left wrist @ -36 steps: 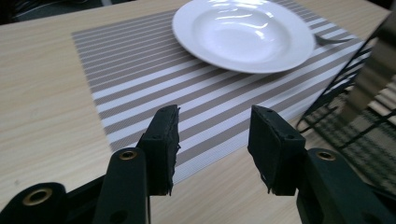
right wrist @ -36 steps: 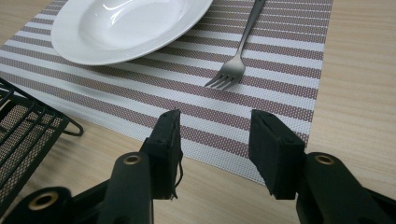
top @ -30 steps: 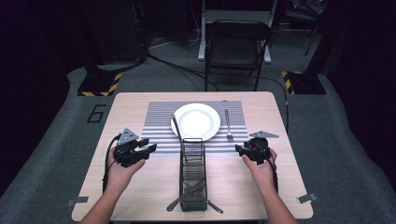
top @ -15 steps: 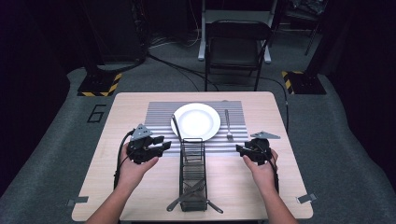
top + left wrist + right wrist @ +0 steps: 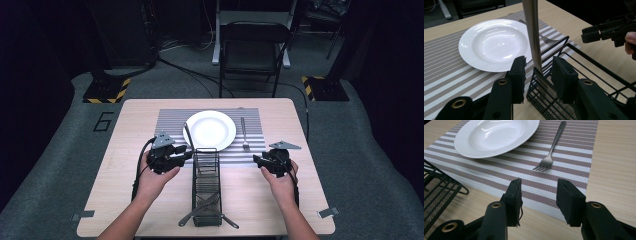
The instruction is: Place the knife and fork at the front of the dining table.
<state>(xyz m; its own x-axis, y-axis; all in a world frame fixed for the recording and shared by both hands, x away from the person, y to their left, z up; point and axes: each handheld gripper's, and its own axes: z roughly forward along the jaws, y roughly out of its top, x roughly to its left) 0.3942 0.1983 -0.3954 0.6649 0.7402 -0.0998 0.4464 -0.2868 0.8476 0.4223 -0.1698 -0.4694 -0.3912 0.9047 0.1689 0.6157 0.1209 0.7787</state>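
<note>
At the near edge of the tabletop a black wire caddy [image 5: 206, 187] runs lengthwise toward the plate, with utensils [image 5: 205, 212] lying in and under its near end. At its far end the left gripper [image 5: 537, 75] has its jaws spread wide on either side of a knife handle [image 5: 533, 35] that rises out of the caddy; the pads look clear of the metal, though the angle makes contact hard to rule out. If they close off-centre, the smooth handle could twist or slip, and its lower end might catch the wire and drag the caddy along. The right gripper [image 5: 539, 195], jaws equally wide and holding nothing, hovers near the right edge over the striped placemat [image 5: 564, 155]. Beyond it lies a fork [image 5: 551, 147]; beside that, mid-mat, the white plate [image 5: 210, 130], which a swinging knife could strike.
</note>
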